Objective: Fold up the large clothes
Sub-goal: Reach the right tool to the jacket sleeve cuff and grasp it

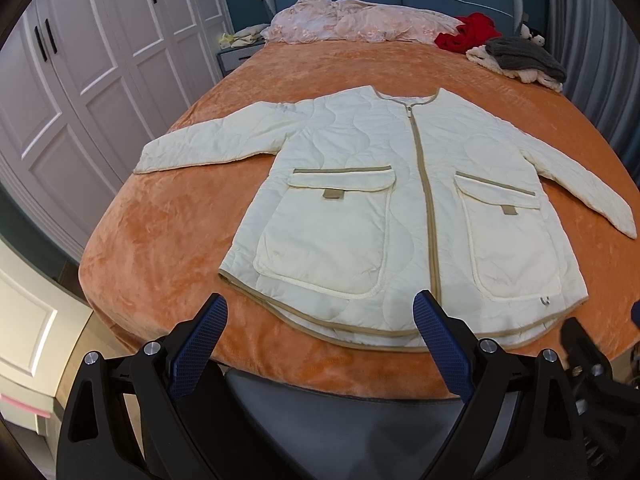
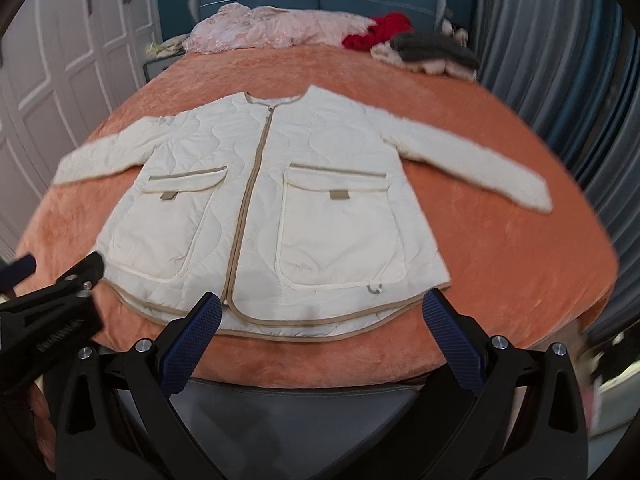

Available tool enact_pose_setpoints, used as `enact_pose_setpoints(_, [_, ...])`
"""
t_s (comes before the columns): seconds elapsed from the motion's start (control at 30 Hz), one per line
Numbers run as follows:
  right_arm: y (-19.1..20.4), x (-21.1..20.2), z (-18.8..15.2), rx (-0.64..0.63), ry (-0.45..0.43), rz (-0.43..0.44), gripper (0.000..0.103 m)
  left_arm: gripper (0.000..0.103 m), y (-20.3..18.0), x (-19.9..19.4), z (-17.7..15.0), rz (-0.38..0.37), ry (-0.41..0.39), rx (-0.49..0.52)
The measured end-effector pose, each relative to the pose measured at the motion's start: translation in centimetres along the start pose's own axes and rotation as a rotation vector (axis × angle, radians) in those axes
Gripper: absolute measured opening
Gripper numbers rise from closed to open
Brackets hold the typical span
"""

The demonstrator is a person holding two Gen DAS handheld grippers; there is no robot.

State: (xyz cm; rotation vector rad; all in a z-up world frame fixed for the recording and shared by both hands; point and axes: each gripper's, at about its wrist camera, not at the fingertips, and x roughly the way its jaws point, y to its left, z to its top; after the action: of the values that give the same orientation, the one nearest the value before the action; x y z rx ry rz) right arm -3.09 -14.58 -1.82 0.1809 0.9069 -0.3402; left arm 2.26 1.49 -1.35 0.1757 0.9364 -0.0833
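On bed: cream jacket flat, zipped, sleeves spread. Left gripper and right gripper over near hem, fingers wide apart, holding nothing. Clothes pile by headboard. Right view blurred.

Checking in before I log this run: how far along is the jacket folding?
Done: the cream jacket lies flat, zipped, face up on the orange bedspread, both sleeves spread out. In hand: nothing; the left gripper and right gripper hover near the hem, jaws open. Left: every fold, since no sleeve or side is turned in.
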Motion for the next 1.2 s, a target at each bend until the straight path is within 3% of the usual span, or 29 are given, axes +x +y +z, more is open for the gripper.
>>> enact_pose_setpoints(0.13, [-5.1, 3.4, 0.7, 0.136, 0.031, 0.013, 0.098, 0.092, 0.2, 1.4, 0.9, 0.001, 0.008, -0.011])
enact_pose_setpoints(0.27, [-12.8, 7.3, 2.9, 0.295, 0.042, -0.027, 0.098, 0.092, -0.1, 3.3, 2.3, -0.007, 0.024, -0.015])
enact_pose_setpoints(0.5, [-29.4, 15.3, 6.9, 0.656, -0.024, -0.035, 0.098, 0.092, -0.4, 7.9, 4.8, -0.009, 0.051, -0.087])
enact_pose_setpoints(0.63, [-37.3, 19.7, 8.4, 0.818, -0.064, -0.097, 0.098, 0.092, -0.1, 10.3, 5.8, 0.010, 0.046, -0.132])
enact_pose_setpoints(0.8, [-43.8, 24.5, 8.9, 0.909, -0.056, -0.213, 0.098, 0.092, 1.0, 13.4, 6.8, 0.072, 0.080, -0.201])
enact_pose_setpoints(0.93, [-47.0, 26.6, 8.1, 1.000, -0.064, -0.284, 0.098, 0.092, 1.9, 15.7, 7.3, 0.111, 0.113, -0.214])
enact_pose_setpoints(1.0, [-47.3, 26.9, 8.7, 0.973, -0.088, -0.329, 0.097, 0.092, 2.3, 16.6, 7.5, 0.139, 0.121, -0.212])
enact_pose_setpoints(1.03, [-47.2, 27.4, 9.4, 0.945, -0.084, -0.344, 0.083, 0.092, 2.5, 17.0, 7.6, 0.156, 0.123, -0.214])
enact_pose_setpoints(1.07, [-47.3, 27.8, 10.1, 0.913, -0.077, -0.358, 0.058, 0.092, 2.7, 17.2, 7.6, 0.162, 0.123, -0.216])
enact_pose_setpoints(1.1, [-47.2, 28.4, 11.1, 0.873, -0.056, -0.365, 0.050, 0.092, 2.8, 17.5, 7.7, 0.168, 0.124, -0.217])
enact_pose_setpoints(1.17, [-46.7, 28.5, 11.9, 0.843, -0.059, -0.359, 0.019, 0.092, 3.1, 17.9, 7.9, 0.185, 0.121, -0.219])
enact_pose_setpoints(1.2, [-46.4, 28.2, 12.7, 0.832, -0.069, -0.360, 0.016, 0.092, 3.2, 18.0, 8.0, 0.194, 0.119, -0.217])
